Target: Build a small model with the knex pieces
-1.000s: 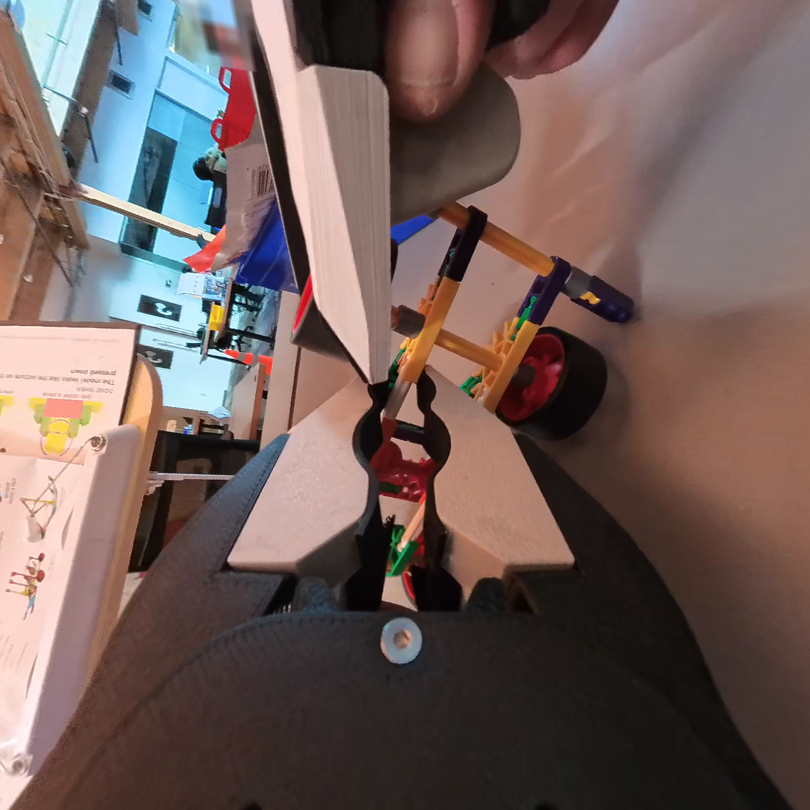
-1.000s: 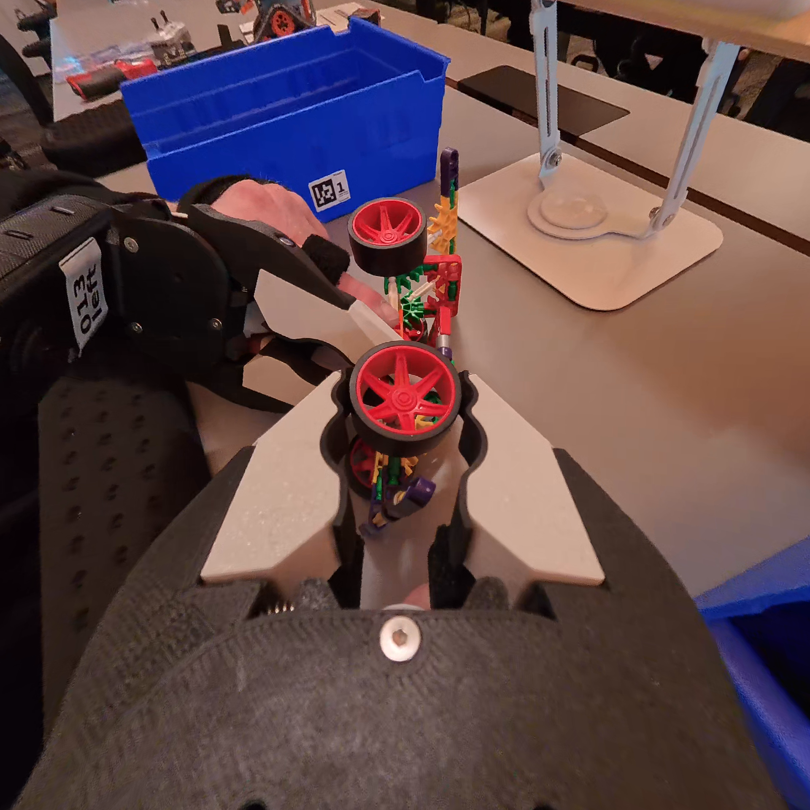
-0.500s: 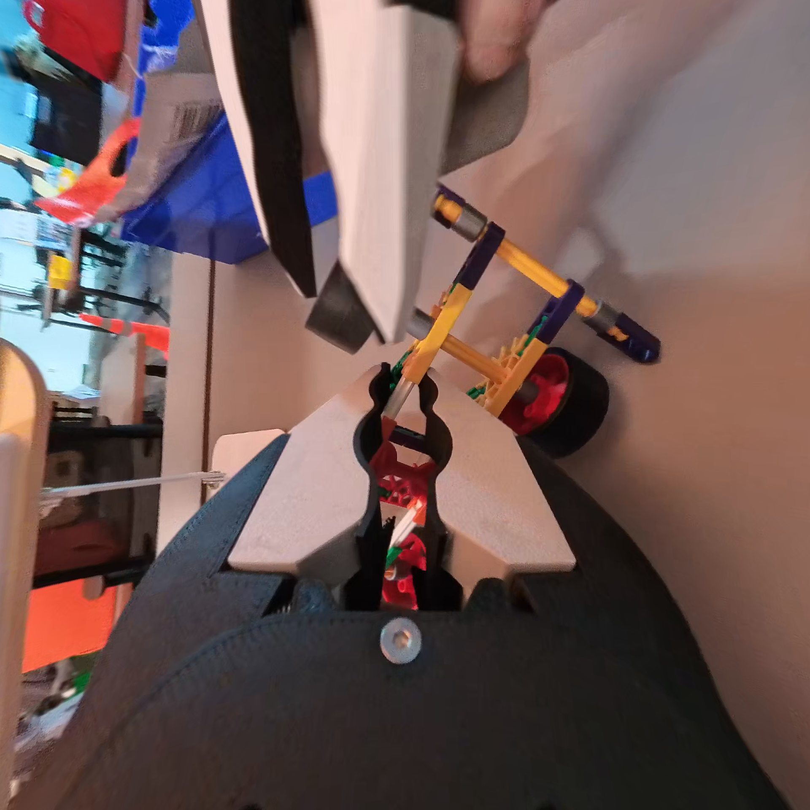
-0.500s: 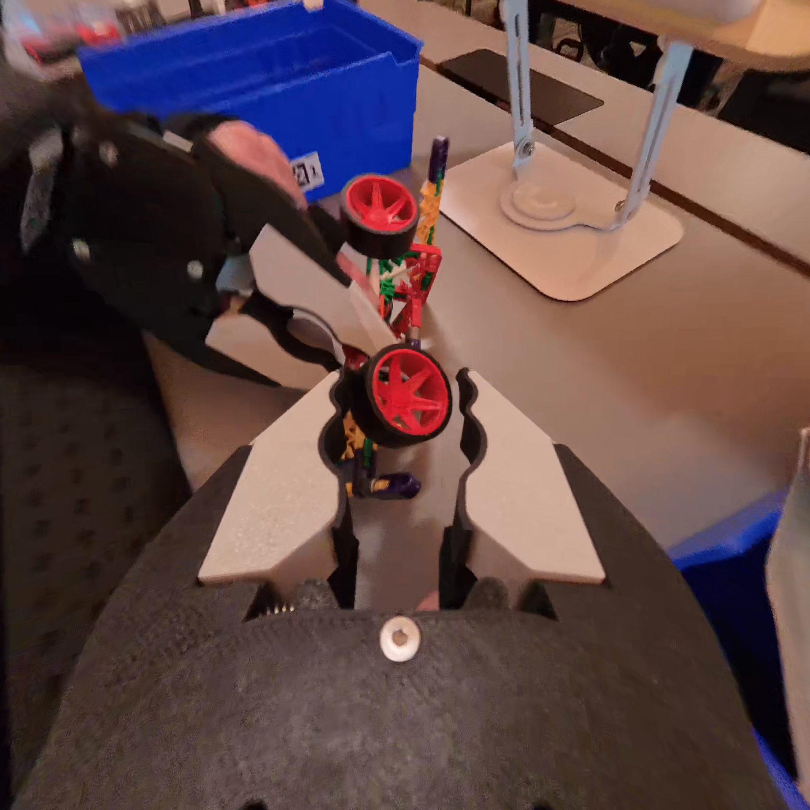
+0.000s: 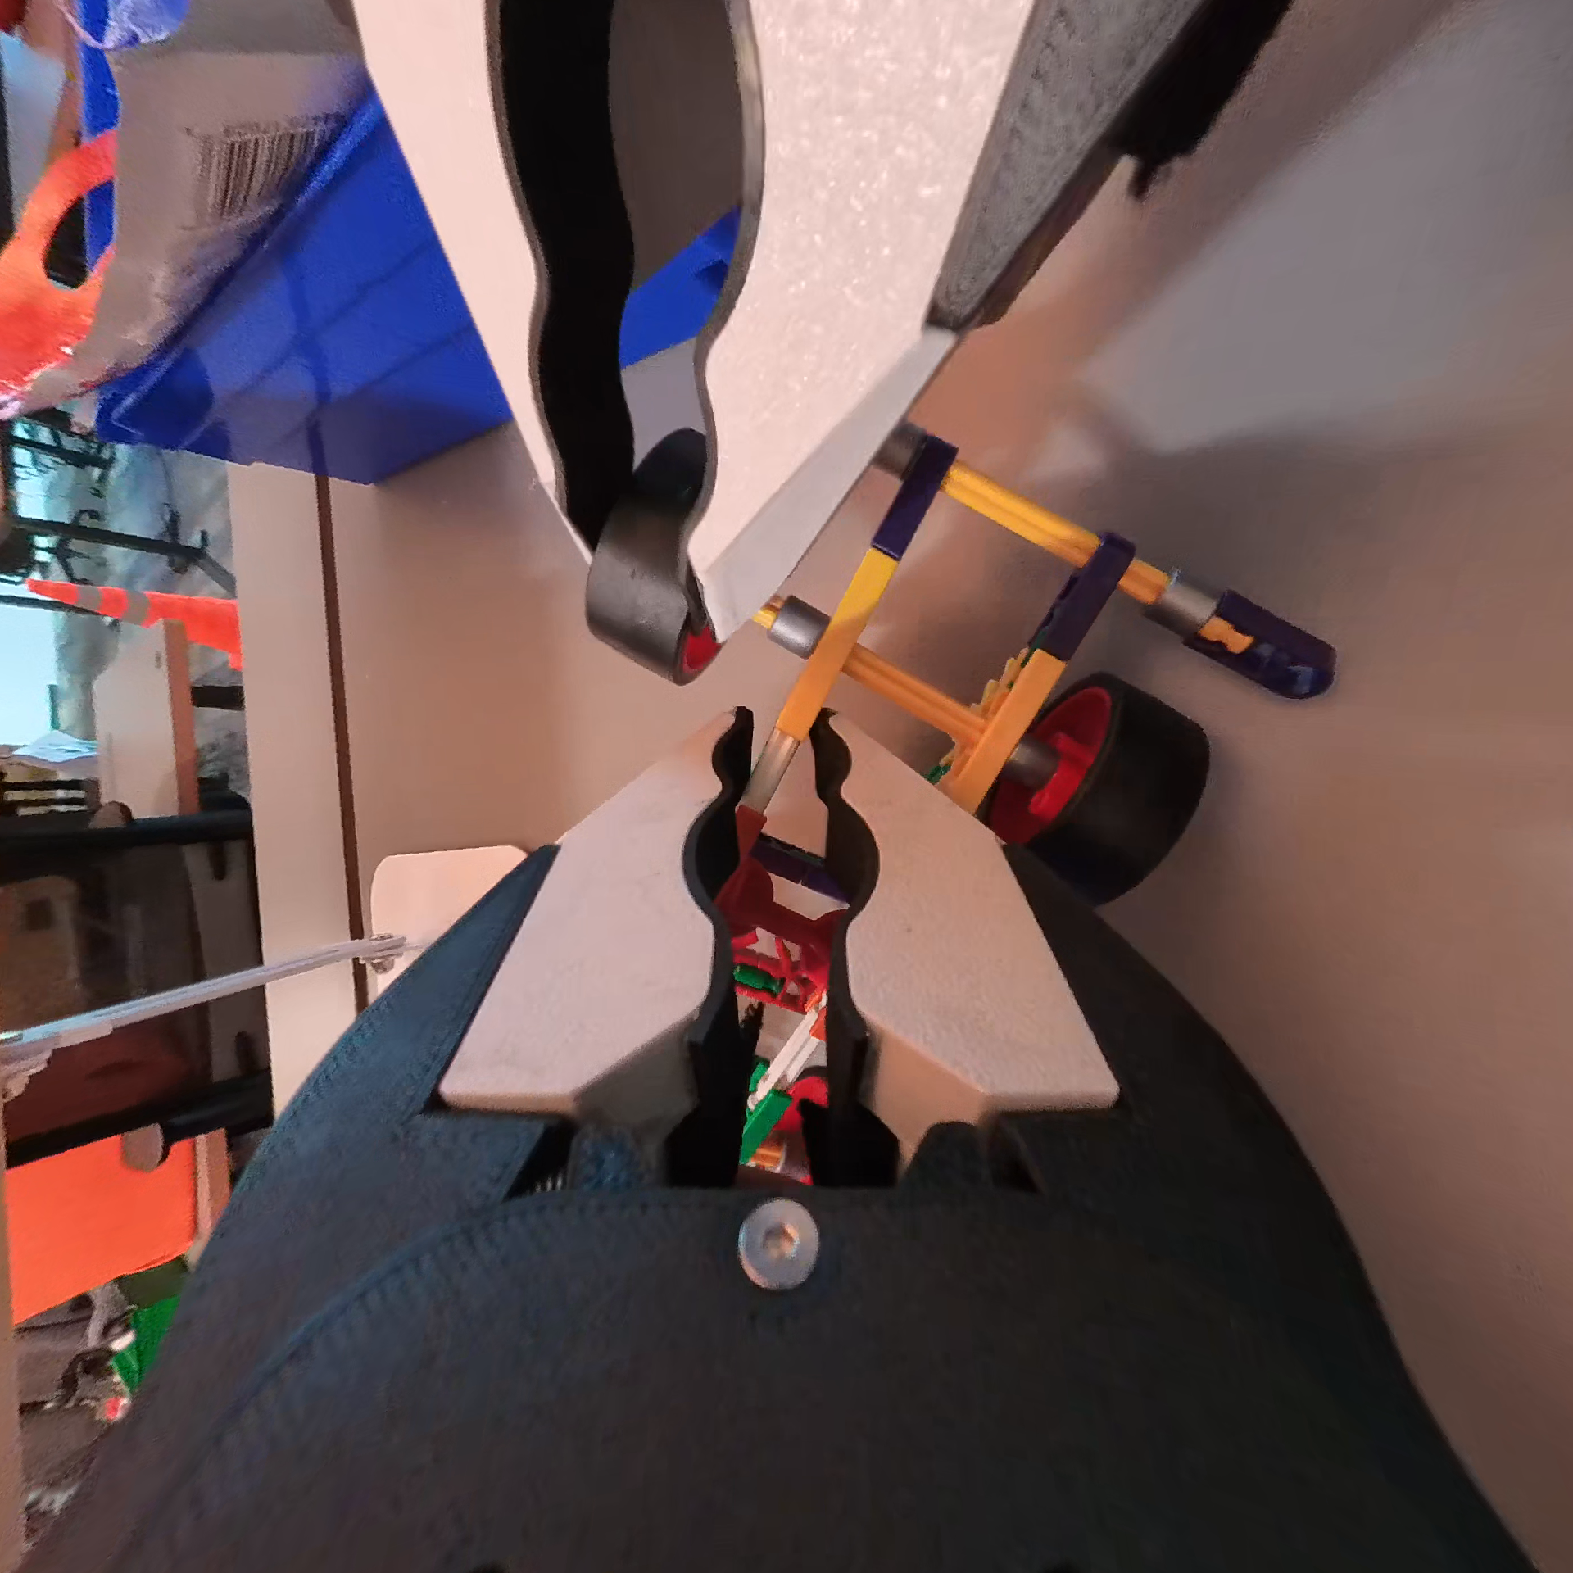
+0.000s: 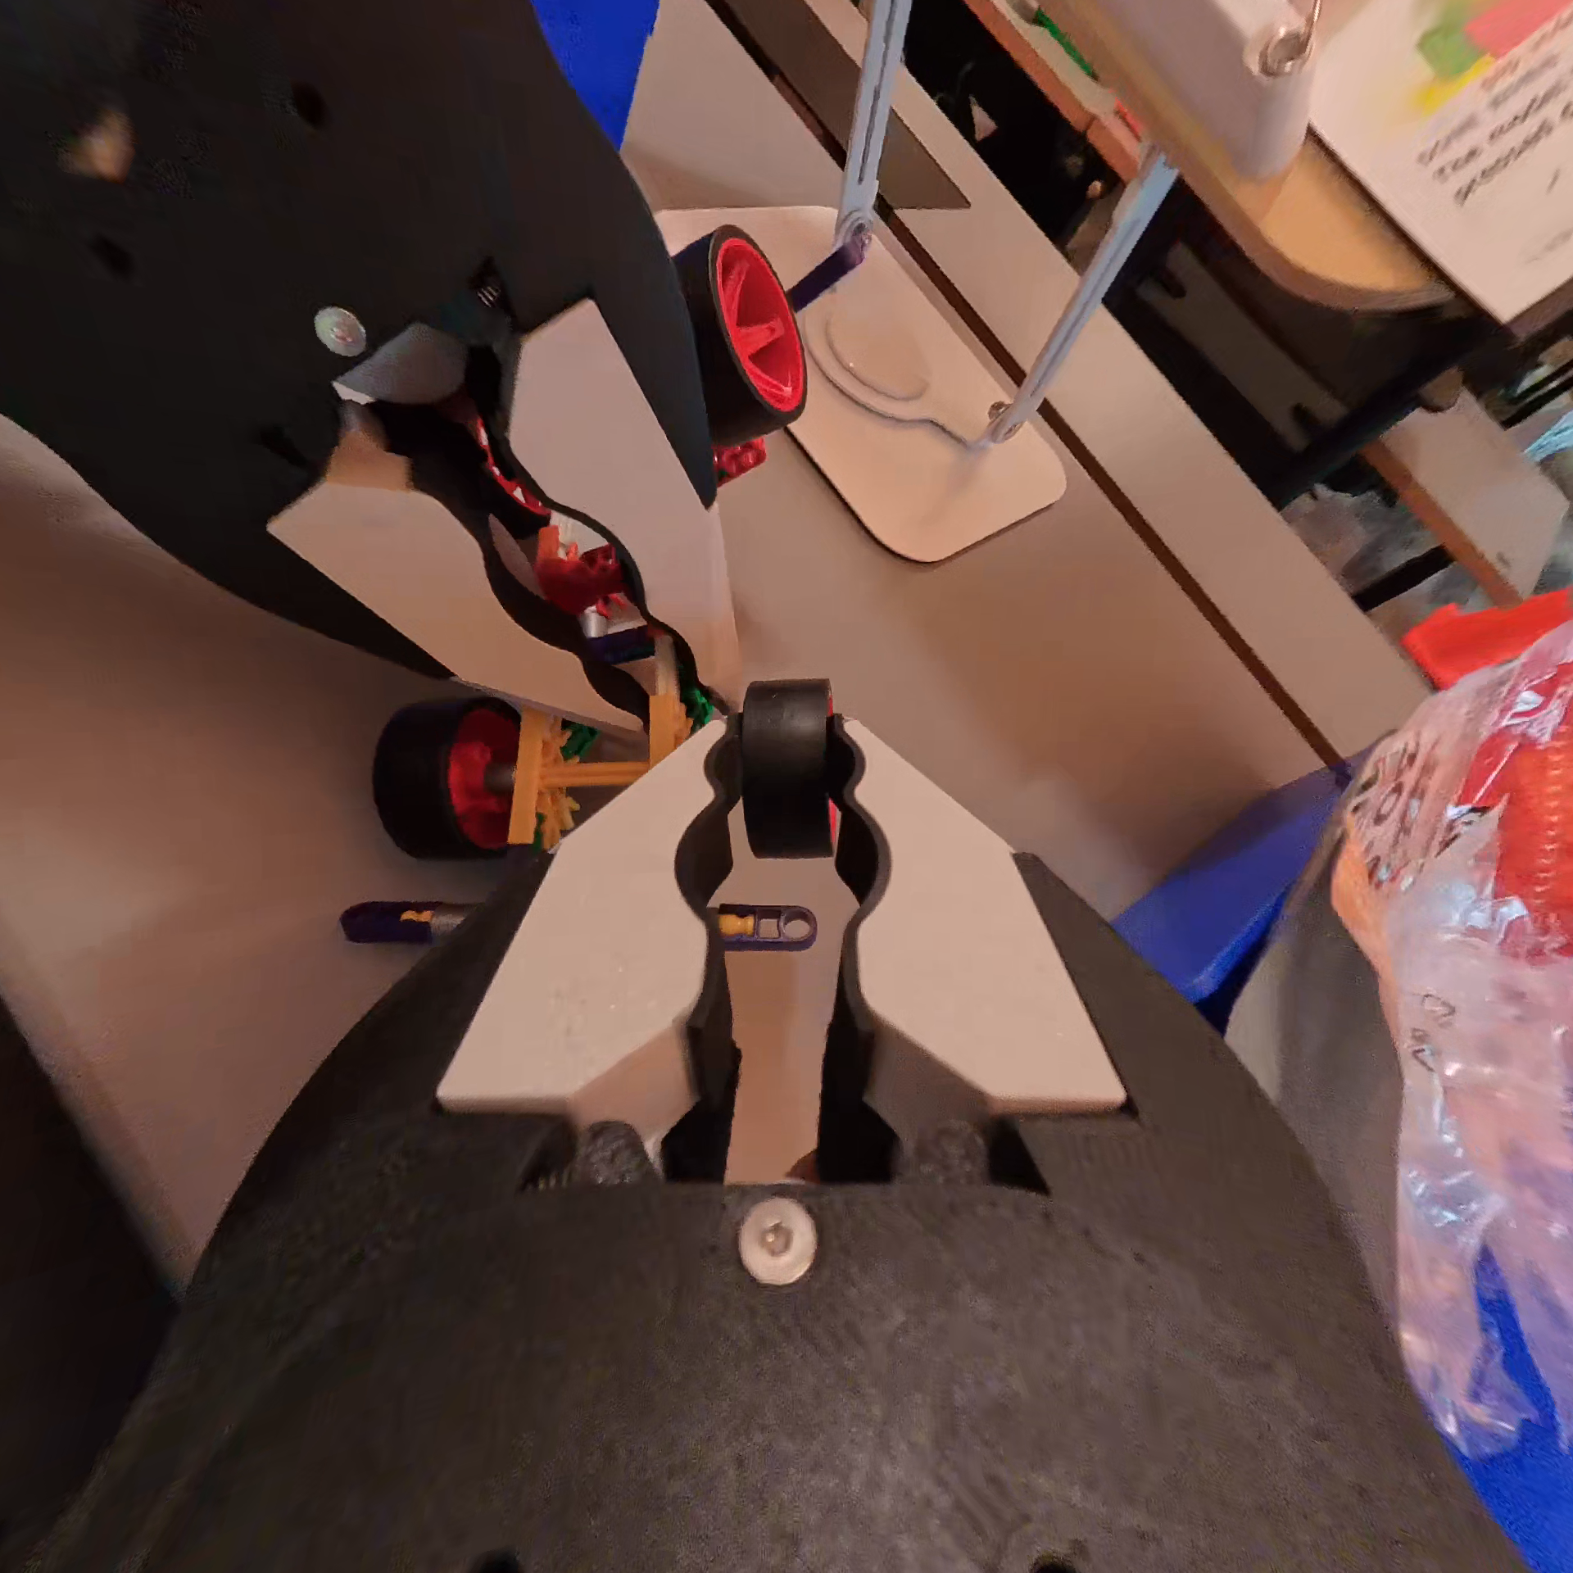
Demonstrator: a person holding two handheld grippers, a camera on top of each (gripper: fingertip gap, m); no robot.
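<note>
A toy model of yellow rods [image 5: 860,587], purple connectors and black wheels with red hubs rests on the grey table [image 5: 1362,426]. My left gripper [image 5: 783,725] is shut on the model's grey-and-yellow rod, with red and green parts between its jaws. One wheel [image 5: 1106,800] touches the table on the right. My right gripper [image 6: 785,734] is shut on a black wheel [image 6: 787,766], seen edge-on, close to the left gripper's fingertips [image 6: 672,681]. In the left wrist view this wheel [image 5: 643,587] sits by a grey axle end [image 5: 796,634]; I cannot tell whether they are joined.
A blue bin [image 5: 323,340] stands behind the model. A white stand base [image 6: 936,460] with metal arms lies on the table beyond. A clear plastic bag of red parts [image 6: 1490,979] and another blue bin [image 6: 1234,919] are at the right. A printed sheet [image 6: 1498,128] hangs above. There is about 4 cm between the tips of the two grippers.
My right gripper has turned and closed on the wheel, which now shows edge-on instead of hub-on. Both grippers have drawn closer, and the left one still holds the model.
</note>
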